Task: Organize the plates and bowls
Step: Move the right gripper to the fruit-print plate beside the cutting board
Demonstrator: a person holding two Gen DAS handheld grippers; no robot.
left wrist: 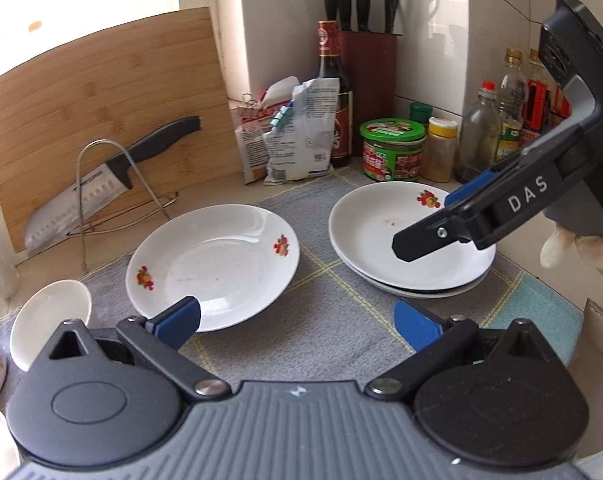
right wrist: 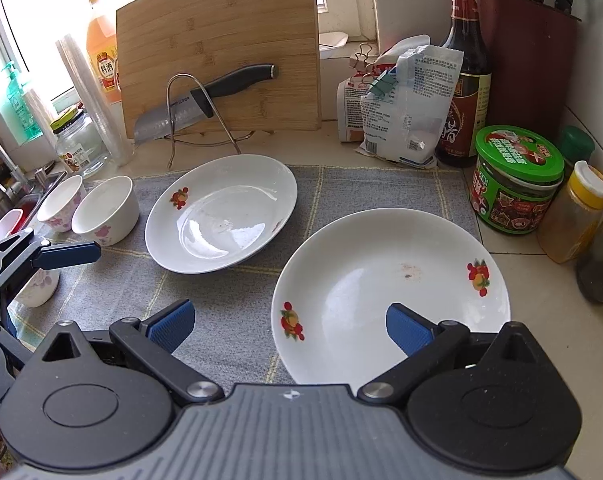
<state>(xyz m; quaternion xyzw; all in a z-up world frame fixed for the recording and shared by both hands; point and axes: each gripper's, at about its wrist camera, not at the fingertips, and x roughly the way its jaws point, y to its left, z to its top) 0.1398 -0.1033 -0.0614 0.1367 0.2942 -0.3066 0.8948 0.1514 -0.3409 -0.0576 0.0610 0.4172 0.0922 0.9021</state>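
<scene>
Both grippers gape wide with nothing held: left gripper (left wrist: 297, 322) near single plate (left wrist: 213, 266), right gripper (right wrist: 289, 326) over plate stack (left wrist: 405, 240) on grey mat (right wrist: 229, 304).

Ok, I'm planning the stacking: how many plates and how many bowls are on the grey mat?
Plates: 3 at least (lone plate, plus stack of two or more)
Bowls: 3 (far bowl, middle bowl, near bowl)
Total: 6 at least
</scene>
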